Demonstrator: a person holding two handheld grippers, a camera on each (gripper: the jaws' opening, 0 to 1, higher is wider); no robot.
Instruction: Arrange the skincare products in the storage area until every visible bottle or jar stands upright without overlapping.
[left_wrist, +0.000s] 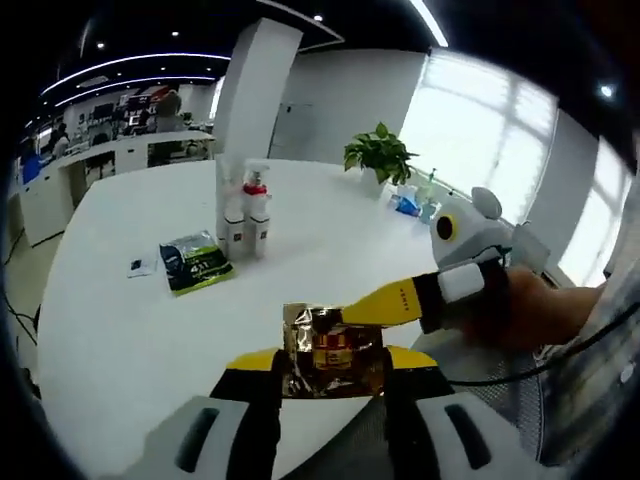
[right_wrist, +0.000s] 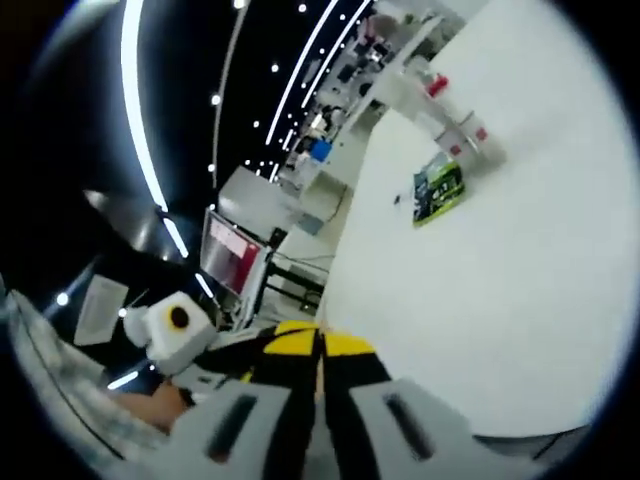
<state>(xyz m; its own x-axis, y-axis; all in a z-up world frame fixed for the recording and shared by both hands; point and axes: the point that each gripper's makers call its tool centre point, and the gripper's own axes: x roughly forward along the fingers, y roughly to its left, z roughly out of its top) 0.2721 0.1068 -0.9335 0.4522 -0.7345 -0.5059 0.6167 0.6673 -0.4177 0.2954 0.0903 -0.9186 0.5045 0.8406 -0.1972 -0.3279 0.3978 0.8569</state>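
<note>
Table (left_wrist: 130, 330) comes first: white, wide, with a cluster of bottles (left_wrist: 245, 215) upright and close together near its middle and a green packet (left_wrist: 196, 263) lying flat just beside them, its long axis slanting across the top. That much looks arranged. A crumpled gold sachet (left_wrist: 333, 350) is not: the left gripper (left_wrist: 330, 362) clamps it at the table's near edge, roughly upright. The right gripper (right_wrist: 320, 352), its jaws pressed together and empty, reaches toward it.
</note>
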